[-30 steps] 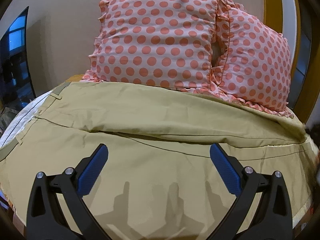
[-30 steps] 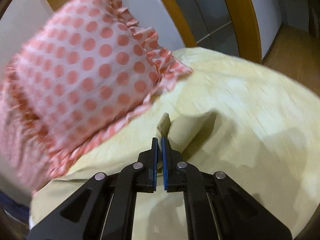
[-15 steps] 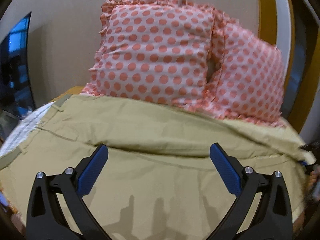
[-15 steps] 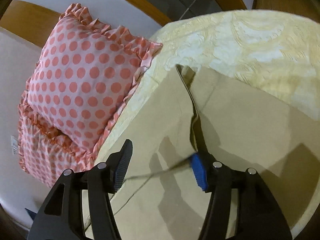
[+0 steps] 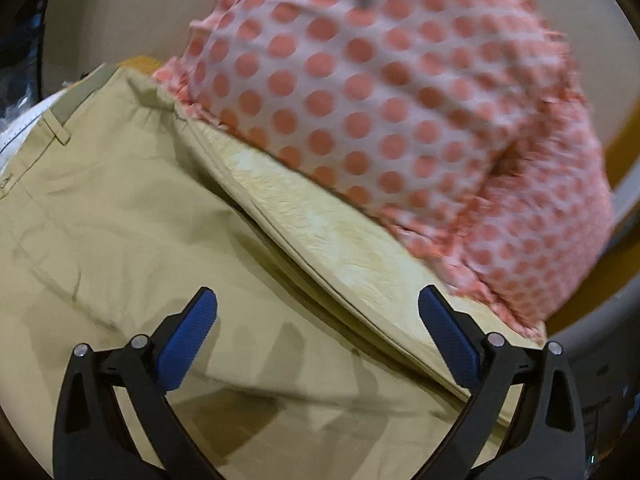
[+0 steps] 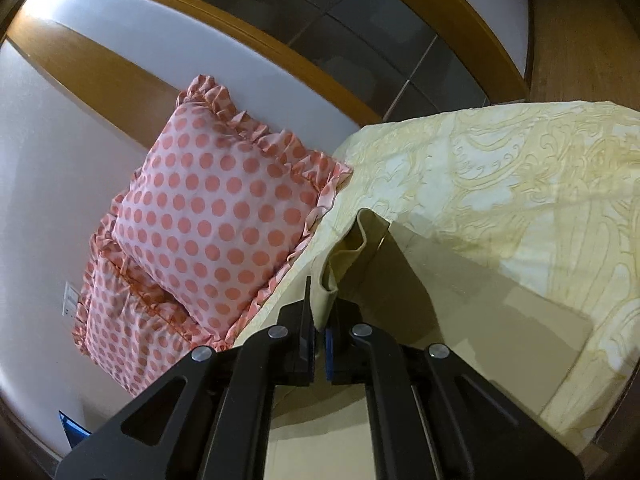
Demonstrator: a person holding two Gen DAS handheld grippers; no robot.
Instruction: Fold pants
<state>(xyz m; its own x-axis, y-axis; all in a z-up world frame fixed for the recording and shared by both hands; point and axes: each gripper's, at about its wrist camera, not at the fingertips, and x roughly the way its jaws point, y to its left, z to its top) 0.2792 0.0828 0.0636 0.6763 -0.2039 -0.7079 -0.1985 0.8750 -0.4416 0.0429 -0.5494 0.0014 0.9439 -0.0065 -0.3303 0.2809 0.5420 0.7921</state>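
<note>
Left wrist: low over pants (image 5: 168,216), facing pillow (image 5: 400,128). Right wrist: higher, tilted, pillow (image 6: 216,220) shared.

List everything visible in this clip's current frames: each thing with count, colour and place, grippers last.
pants: one pair, khaki, spread on the bed; hem end lifted off it.
pillows: two, pink with coral dots and ruffled edges, against the wall at the bed's head, one overlapping the other.
bedspread: one, pale yellow with a raised pattern, covering the bed under the pants.
wall socket: one, white, on the wall beside the pillows.
wooden trim: curved brown bands on the wall behind the bed.
left hand-held gripper: black with blue pads, jaws wide open, above the pants.
right hand-held gripper: black with blue pads, shut on the pants' hem end.
</note>
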